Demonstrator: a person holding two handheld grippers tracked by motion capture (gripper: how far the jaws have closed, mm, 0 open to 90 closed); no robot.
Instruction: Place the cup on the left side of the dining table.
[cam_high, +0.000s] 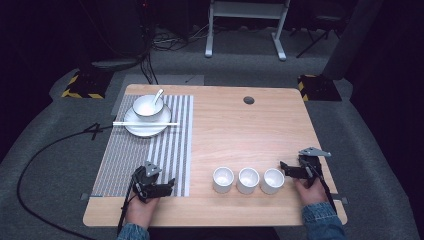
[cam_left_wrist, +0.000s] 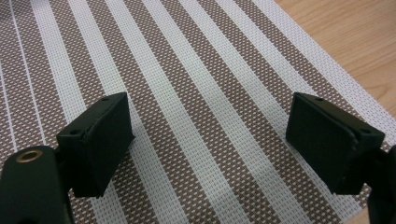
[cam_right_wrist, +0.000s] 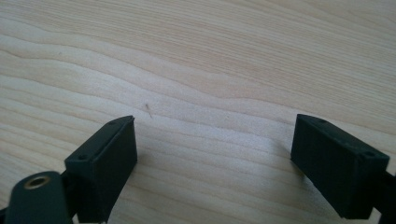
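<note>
So the left claw (cam_high: 167, 186) sits jaws apart, holding nothing, over the striped mat (cam_high: 125, 155), while the three white cups (cam_high: 248, 180) line up in a row across the worktop (cam_high: 240, 135) toward the right claw (cam_high: 286, 167), also apart and empty, just beside the rightmost cup (cam_high: 272, 180), so I'd guess that hand grabs first.

Three upright white cups (cam_high: 248, 180), side by side
</note>
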